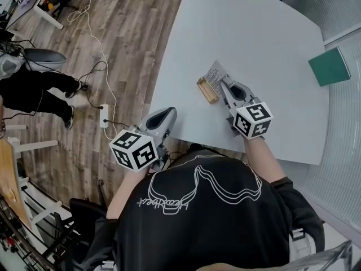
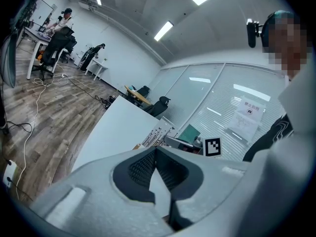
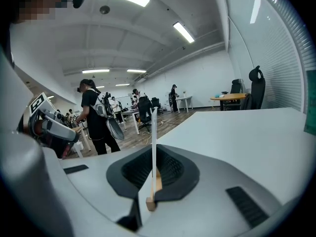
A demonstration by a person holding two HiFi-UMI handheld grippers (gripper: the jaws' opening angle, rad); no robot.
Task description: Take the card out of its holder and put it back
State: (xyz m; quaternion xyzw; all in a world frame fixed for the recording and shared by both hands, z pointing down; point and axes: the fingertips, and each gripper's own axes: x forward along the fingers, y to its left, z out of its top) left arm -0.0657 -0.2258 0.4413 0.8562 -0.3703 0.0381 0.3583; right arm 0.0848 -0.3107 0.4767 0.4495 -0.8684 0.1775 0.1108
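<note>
The right gripper's (image 3: 153, 149) jaws are pinching a thin white card (image 3: 154, 127), which stands upright and edge-on between the pads. The card's lower edge runs down to the wooden holder (image 3: 157, 184) just under the jaws; whether it sits in the slot I cannot tell. In the head view the printed card (image 1: 216, 72) lies at 11 o'clock of the right gripper (image 1: 224, 84) tips and the holder (image 1: 207, 89) at 9 o'clock, resting on the white worktop (image 1: 254, 33). The left gripper's (image 2: 156, 150) jaws are pressed together at the tips, with nothing between them. In the head view the left gripper (image 1: 171, 113) hangs at 7 o'clock of the right one, at the worktop's near edge. A green pad (image 1: 329, 66) lies at 2 o'clock, at the worktop's right edge, and a power strip (image 1: 104, 116) lies on the wooden floor (image 1: 130, 33) at 9 o'clock
</note>
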